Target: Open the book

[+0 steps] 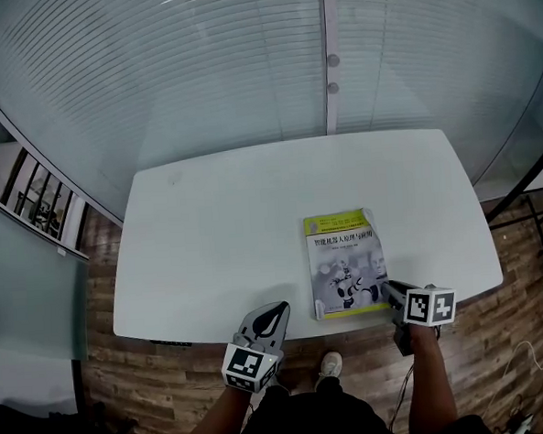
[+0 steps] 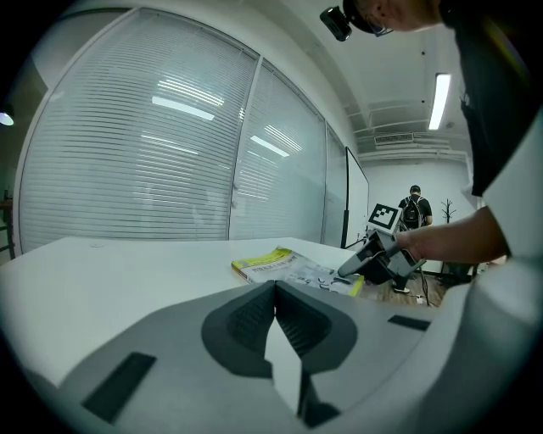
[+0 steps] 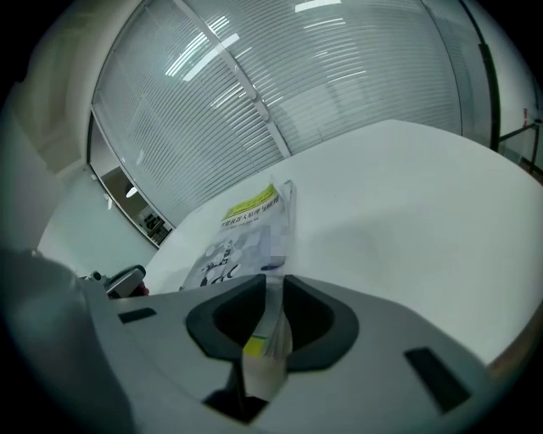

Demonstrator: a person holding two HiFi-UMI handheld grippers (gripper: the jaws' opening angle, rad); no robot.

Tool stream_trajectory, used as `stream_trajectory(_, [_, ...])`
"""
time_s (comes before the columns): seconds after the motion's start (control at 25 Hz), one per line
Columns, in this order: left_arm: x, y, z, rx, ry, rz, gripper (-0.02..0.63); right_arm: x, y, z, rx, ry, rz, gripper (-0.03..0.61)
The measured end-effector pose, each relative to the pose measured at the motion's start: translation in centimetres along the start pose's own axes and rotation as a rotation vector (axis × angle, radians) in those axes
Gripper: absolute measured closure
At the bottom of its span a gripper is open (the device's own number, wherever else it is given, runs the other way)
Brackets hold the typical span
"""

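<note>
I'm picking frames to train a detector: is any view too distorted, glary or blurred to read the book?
Head view: fisheye bows the table edges, but the book is sharp, evenly lit. Left gripper view: ceiling light glares; book small yet clear. Right gripper view: dark corners, and the book corner in the fingers is blurred.

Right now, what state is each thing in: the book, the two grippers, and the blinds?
Book: closed, lying flat on the table, cover up.
Right gripper: shut on the book's near corner.
Left gripper: shut, empty, clear of the book.
Blinds: lowered.
</note>
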State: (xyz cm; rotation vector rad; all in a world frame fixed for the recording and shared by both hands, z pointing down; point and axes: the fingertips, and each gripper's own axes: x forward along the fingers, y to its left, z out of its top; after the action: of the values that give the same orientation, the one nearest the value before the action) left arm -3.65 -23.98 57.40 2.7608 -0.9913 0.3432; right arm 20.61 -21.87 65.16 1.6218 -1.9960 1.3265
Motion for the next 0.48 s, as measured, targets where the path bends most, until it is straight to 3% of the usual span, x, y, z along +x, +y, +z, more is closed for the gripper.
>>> stream_trajectory(0.48, [-1.6, 1.1, -0.1, -0.002, 0.001, 0.000, 0.600, -1.7, 1.1, 1.2, -0.181, -0.116, -0.195, 0.533])
